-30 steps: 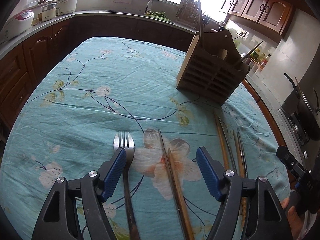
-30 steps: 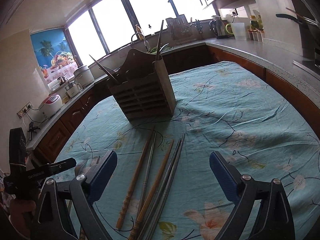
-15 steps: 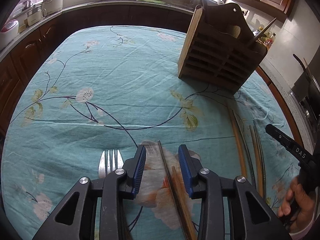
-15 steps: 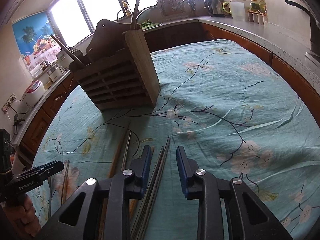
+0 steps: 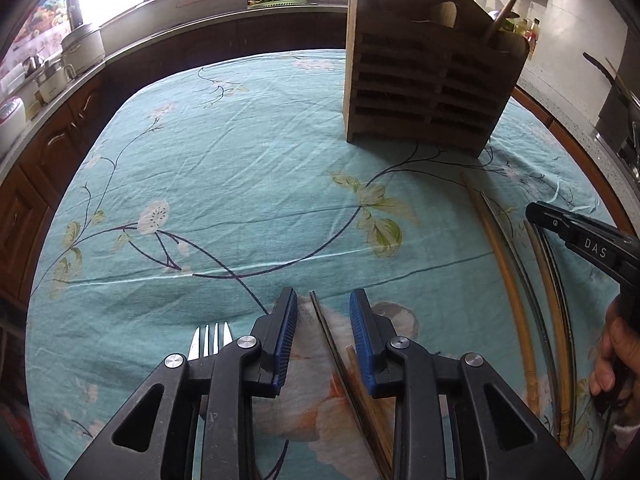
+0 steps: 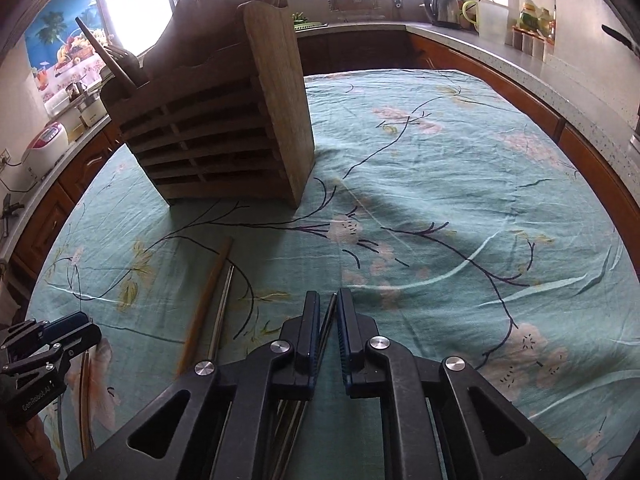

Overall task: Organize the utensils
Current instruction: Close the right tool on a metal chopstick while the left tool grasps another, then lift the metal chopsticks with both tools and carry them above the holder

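A wooden slatted utensil holder (image 5: 424, 92) stands on the table, also in the right wrist view (image 6: 224, 128), with a few utensils in it. My left gripper (image 5: 323, 322) is partly closed around a pair of dark chopsticks (image 5: 344, 368) lying on the cloth, with gaps on both sides. A silver fork (image 5: 210, 340) lies just left of it. My right gripper (image 6: 328, 320) is shut on metal chopsticks (image 6: 329, 316). A bamboo chopstick (image 6: 206, 300) and a metal one (image 6: 222, 312) lie to its left.
The table has a teal floral cloth (image 5: 240, 160). More bamboo and metal chopsticks (image 5: 508, 280) lie at the right in the left wrist view. Kitchen counters with appliances (image 6: 444, 0) ring the table.
Both grippers have moved forward and down over the chopsticks and narrowed from wide open. The right one has closed on the metal chopsticks; the left stays slightly apart.
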`<state>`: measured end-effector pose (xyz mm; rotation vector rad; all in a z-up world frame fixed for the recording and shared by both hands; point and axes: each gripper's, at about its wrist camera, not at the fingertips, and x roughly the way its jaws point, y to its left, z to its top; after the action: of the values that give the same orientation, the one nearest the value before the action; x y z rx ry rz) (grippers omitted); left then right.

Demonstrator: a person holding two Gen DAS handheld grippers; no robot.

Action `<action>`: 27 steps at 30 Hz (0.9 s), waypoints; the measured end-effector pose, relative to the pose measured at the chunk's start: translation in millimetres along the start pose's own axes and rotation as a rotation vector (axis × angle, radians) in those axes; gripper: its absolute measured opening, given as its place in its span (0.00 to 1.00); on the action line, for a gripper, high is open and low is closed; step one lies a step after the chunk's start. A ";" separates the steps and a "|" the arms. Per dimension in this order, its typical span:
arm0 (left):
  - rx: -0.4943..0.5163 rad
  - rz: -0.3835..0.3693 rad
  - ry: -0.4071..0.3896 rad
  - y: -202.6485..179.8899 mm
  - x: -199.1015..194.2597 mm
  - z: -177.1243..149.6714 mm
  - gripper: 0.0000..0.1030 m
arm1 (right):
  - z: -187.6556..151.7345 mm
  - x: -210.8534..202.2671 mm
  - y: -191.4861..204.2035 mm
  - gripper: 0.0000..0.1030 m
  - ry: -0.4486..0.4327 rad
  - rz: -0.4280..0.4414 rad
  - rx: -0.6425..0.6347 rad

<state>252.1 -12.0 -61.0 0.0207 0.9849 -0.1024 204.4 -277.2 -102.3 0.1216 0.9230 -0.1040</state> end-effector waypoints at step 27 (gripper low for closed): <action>-0.172 -0.294 -0.298 59.9 -137.7 -24.3 0.01 | 10.8 -145.4 -10.3 0.04 -0.324 0.232 0.128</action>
<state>162.1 59.8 38.4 -0.2908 0.6909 -0.2818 124.3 -283.6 19.9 0.3202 0.5741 0.0325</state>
